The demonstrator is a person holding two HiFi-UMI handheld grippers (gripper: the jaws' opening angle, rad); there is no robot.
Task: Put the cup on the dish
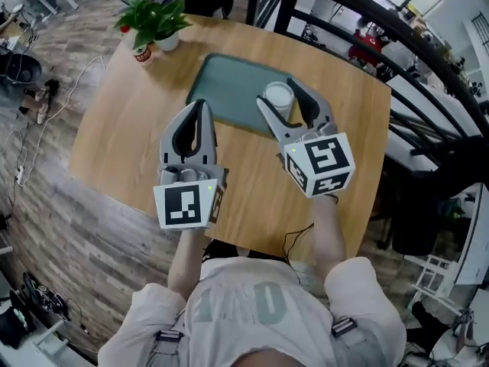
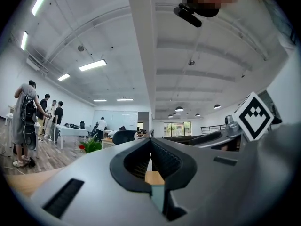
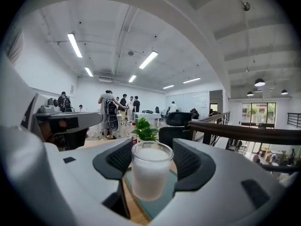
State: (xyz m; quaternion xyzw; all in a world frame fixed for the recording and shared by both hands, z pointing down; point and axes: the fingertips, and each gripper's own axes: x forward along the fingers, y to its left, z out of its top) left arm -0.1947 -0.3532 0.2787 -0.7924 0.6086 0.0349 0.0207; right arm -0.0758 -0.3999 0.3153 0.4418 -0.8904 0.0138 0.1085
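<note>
A frosted white glass cup (image 1: 279,96) stands upright between the jaws of my right gripper (image 1: 280,92). In the right gripper view the cup (image 3: 150,171) fills the gap of that gripper (image 3: 151,157), and both ribbed pads (image 3: 121,158) press its sides. Its base hangs over the near right part of the flat green dish (image 1: 229,90), whose edge (image 3: 165,205) shows under the cup. My left gripper (image 1: 200,105) is shut with nothing in it, over the bare wood just in front of the dish's left corner. Its tips (image 2: 150,145) meet in its own view.
The round-cornered wooden table (image 1: 122,136) carries a small potted plant (image 1: 153,21) at its far left corner, also visible beyond the cup (image 3: 143,128). A dark railing (image 1: 397,44) runs past the table's right side. People stand far off in the room (image 2: 26,121).
</note>
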